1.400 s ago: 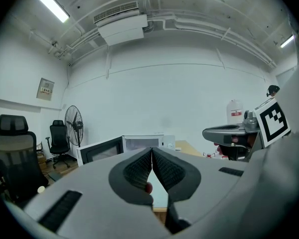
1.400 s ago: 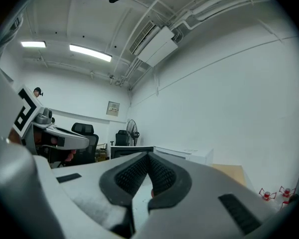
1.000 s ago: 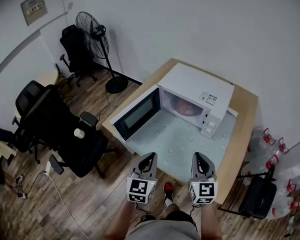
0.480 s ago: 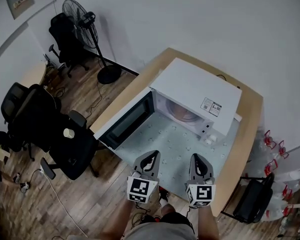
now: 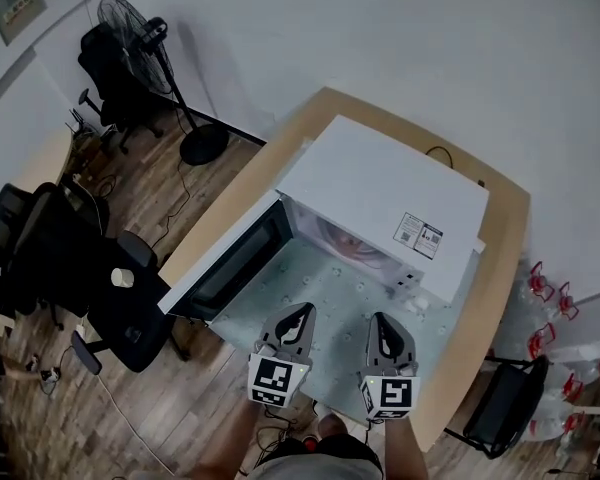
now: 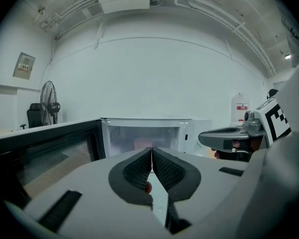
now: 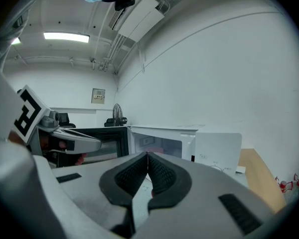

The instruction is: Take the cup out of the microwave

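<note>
A wooden table carries a pale mat and the open microwave.

The microwave is showing white, its door black-framed at nine o'clock. The cup inside is looking pinkish. The mat is showing pale blue with dots and the table tan. The grey left gripper and right gripper are wearing black-and-white square markers.

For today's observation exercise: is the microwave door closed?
No, the microwave door stands swung wide open at the left of the microwave.
</note>
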